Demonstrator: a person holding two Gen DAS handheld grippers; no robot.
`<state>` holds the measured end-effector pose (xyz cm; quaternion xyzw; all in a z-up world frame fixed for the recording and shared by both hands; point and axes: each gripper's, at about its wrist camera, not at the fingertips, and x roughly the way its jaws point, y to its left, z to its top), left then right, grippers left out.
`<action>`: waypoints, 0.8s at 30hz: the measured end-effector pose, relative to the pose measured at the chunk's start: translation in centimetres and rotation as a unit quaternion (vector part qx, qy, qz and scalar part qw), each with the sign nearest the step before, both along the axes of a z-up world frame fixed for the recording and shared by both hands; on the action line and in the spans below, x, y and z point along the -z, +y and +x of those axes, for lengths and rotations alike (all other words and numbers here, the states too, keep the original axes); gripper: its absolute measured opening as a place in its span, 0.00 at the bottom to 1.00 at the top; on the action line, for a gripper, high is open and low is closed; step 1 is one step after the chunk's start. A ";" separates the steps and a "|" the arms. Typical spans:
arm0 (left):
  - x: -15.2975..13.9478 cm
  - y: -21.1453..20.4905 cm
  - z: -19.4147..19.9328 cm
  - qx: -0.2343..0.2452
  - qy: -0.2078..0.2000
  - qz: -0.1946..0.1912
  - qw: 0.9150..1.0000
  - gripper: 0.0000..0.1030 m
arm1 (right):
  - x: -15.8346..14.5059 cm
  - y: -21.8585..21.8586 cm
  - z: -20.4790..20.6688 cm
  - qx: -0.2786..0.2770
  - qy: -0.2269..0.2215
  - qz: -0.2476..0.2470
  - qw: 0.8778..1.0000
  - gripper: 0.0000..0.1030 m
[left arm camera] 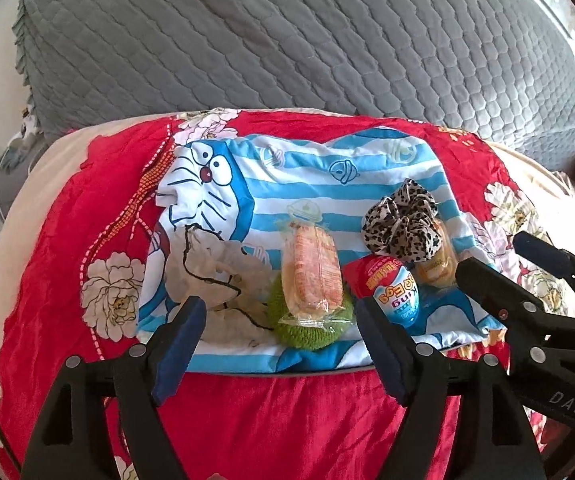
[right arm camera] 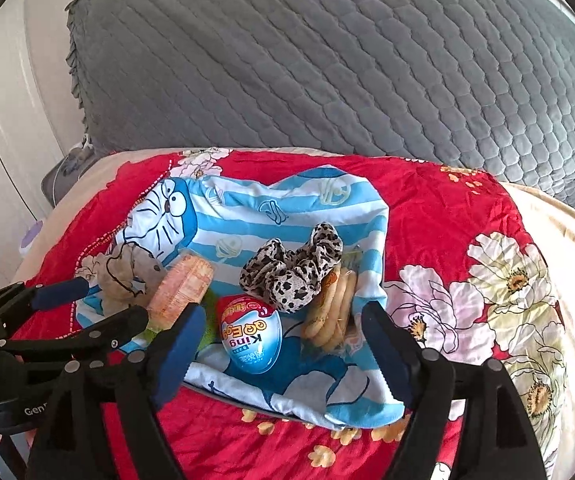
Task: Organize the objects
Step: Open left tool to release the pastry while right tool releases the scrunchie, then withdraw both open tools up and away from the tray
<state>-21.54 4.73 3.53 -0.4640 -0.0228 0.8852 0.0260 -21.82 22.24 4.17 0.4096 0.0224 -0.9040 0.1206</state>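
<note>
While both grippers hang wide and empty, snacks crowd the striped cloth point(left arm camera: 307, 184) at frame centre.
Left gripper point(left arm camera: 283, 344) and right gripper point(right arm camera: 283, 344) frame the toy egg point(right arm camera: 252, 338), likely gathered for sorting.

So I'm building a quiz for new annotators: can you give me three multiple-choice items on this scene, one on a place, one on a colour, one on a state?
1. The wrapped cracker pack lies on:
A. the green scrubber
B. the grey quilt
C. the floor

2. The scrunchie is:
A. plain red
B. leopard print
C. blue striped

3. The left gripper is:
A. shut on the egg
B. shut on the cloth
C. open

Key: 1 A, green shows under the pack; 2 B, dark spots on beige; 3 C, its jaws stand apart, holding nothing.
</note>
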 end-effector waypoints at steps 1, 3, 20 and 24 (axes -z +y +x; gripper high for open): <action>-0.1 0.0 0.2 0.000 0.001 0.003 1.000 0.77 | -0.3 0.1 0.2 0.002 0.004 -0.002 1.000 0.83; -0.2 0.0 0.4 -0.001 0.000 0.003 1.000 0.78 | -0.6 0.2 0.4 0.004 0.008 -0.006 1.000 0.85; -2.8 -0.1 2.8 0.008 0.024 -0.005 1.000 0.79 | -3.6 0.0 2.7 0.003 0.037 -0.020 0.999 0.87; -3.4 -0.7 3.4 0.002 0.031 -0.002 1.000 0.79 | -3.9 -0.2 3.3 0.004 0.040 -0.020 0.999 0.87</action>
